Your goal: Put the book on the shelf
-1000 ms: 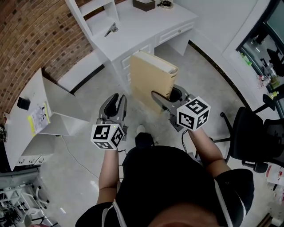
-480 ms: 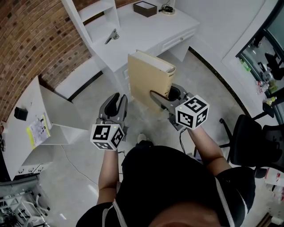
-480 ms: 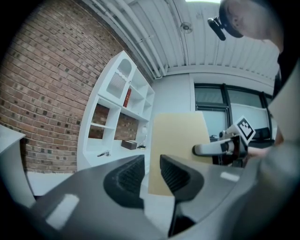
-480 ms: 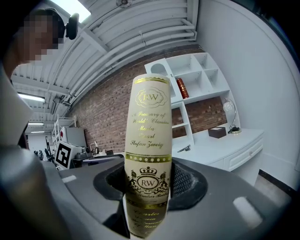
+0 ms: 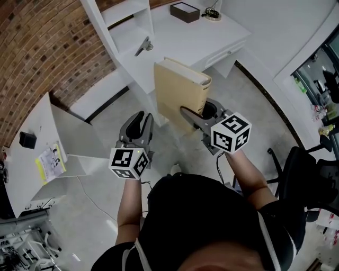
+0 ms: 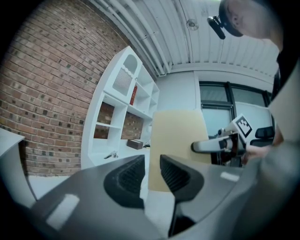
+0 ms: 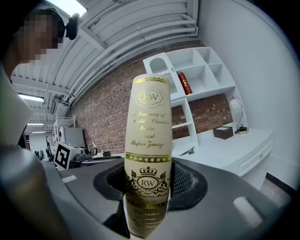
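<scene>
A thick cream hardcover book (image 5: 180,92) stands upright in the air in front of the white desk, and my right gripper (image 5: 197,114) is shut on its lower end. In the right gripper view its gold-printed spine (image 7: 149,126) fills the space between the pads of the right gripper (image 7: 147,185). My left gripper (image 5: 139,124) hangs beside the book on its left and touches nothing. A narrow gap shows between the pads of the left gripper (image 6: 152,173), with the book (image 6: 180,136) behind it. The white shelf unit (image 5: 124,26) stands at the desk's left end.
The white desk (image 5: 206,39) carries a dark box (image 5: 185,11). A small metal item (image 5: 143,47) lies on the low shelf board. One red book (image 7: 184,83) stands high in the shelf. A white side table (image 5: 37,137) is at left, an office chair (image 5: 307,174) at right.
The desk and shelf have slid a little in the head view as the person moves. Both grippers keep their pose, and the book stays in the right gripper.
</scene>
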`<state>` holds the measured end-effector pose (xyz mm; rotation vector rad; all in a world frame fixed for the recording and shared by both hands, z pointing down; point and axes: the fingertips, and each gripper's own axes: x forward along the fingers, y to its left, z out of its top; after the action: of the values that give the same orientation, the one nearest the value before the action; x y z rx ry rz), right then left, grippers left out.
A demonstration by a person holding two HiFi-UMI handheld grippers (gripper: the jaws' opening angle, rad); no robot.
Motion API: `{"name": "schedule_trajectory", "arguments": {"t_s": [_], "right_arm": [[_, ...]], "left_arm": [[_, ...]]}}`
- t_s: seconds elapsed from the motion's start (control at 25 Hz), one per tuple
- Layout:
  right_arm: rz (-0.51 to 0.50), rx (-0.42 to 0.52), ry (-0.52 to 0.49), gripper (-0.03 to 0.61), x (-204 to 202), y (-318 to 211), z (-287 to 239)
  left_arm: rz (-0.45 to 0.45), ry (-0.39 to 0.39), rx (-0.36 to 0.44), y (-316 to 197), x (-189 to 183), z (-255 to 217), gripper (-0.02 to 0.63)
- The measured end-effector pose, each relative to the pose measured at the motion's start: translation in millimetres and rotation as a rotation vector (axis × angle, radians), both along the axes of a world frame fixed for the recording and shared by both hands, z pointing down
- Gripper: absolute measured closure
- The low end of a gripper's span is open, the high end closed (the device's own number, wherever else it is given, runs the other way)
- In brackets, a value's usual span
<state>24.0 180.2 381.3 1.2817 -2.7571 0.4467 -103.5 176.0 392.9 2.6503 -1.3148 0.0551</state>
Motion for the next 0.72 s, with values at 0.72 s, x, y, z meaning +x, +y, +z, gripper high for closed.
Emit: {"name": "schedule_trajectory", "arguments": {"t_s": [0.72], "right_arm": [[-0.023, -0.011, 0.009, 0.365, 22, -94, 9]], "left_arm": [[-0.024, -0.011, -0.041, -84, 20, 12, 0.517]]}}
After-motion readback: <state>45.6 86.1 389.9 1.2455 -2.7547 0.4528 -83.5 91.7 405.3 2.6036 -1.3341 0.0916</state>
